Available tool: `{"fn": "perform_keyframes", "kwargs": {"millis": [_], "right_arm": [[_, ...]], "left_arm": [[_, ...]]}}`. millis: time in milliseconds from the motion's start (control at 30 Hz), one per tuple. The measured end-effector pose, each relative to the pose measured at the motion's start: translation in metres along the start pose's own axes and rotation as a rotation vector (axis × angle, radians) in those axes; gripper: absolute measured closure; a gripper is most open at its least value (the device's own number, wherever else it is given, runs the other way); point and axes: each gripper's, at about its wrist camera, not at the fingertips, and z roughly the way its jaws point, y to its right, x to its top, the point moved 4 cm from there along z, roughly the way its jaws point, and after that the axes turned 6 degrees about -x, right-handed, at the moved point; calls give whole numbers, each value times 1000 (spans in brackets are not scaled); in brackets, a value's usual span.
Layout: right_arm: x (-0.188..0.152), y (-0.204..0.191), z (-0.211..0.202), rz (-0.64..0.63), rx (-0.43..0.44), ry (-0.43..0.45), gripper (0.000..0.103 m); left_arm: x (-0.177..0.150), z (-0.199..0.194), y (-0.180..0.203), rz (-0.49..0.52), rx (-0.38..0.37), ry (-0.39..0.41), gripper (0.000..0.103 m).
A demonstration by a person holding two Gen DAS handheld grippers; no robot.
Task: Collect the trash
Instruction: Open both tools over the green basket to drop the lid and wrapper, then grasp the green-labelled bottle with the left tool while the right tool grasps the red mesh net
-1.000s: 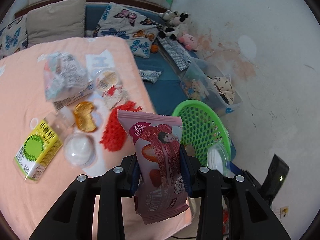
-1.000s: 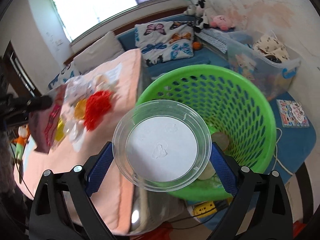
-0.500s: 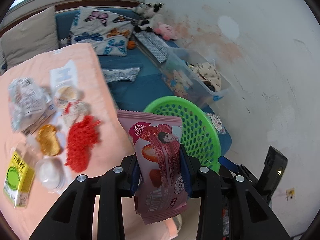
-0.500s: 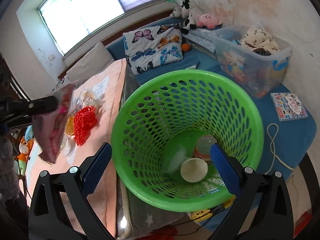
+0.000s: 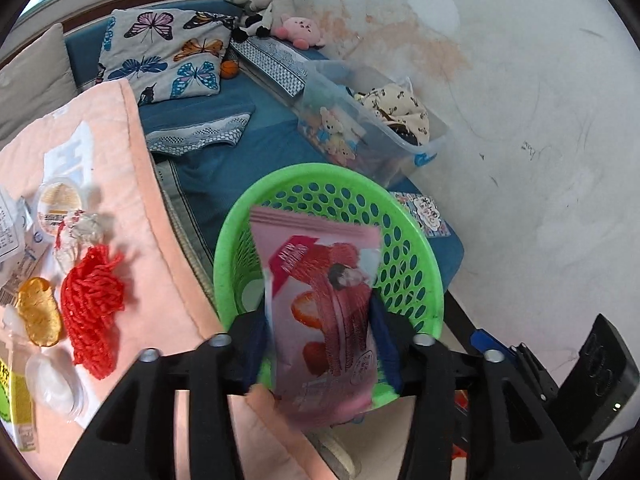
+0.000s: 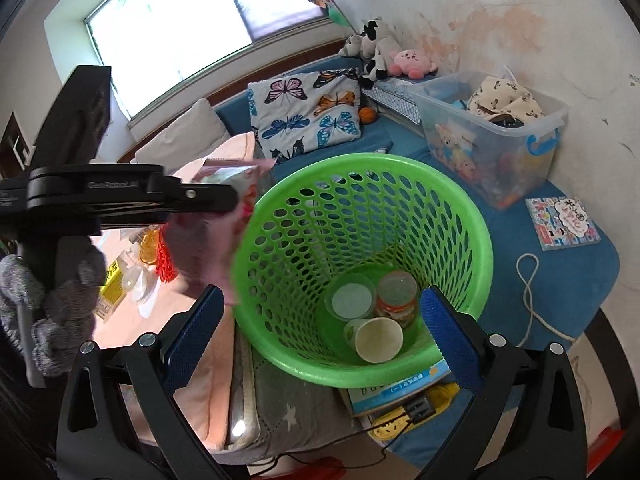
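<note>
Left gripper jaws opening, pink strawberry snack packet between its fingers, blurred, over the green basket rim w/ pads looking just clear. Right gripper wide apart, nothing between fingers; beyond them basket holds paper cup, clear lid.

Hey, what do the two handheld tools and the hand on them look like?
Both tools, left and right, have black plastic forked fingers with silver screws and blue textured pads. The left one's side carries pale lettering. A grey knitted glove covers the hand.
</note>
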Motion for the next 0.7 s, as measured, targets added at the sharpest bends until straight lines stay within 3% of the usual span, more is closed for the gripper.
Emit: {"fn": "perform_keyframes", "kwargs": {"millis": [33,100,367,700], "right_arm": [[0,0,0,3,-1,0,5],[0,2,0,11,-1,2,5],[1,-11,-4,-17,15,14,5],[5,-54,0,-94,63,12,5]], "left_arm": [[-1,2,1,9,0,1,48],[-2,2,0,18,11,-4,32],[-12,-21,-11,22,23,30,30],[-41,-84,-63,-23,135,111,30]]}}
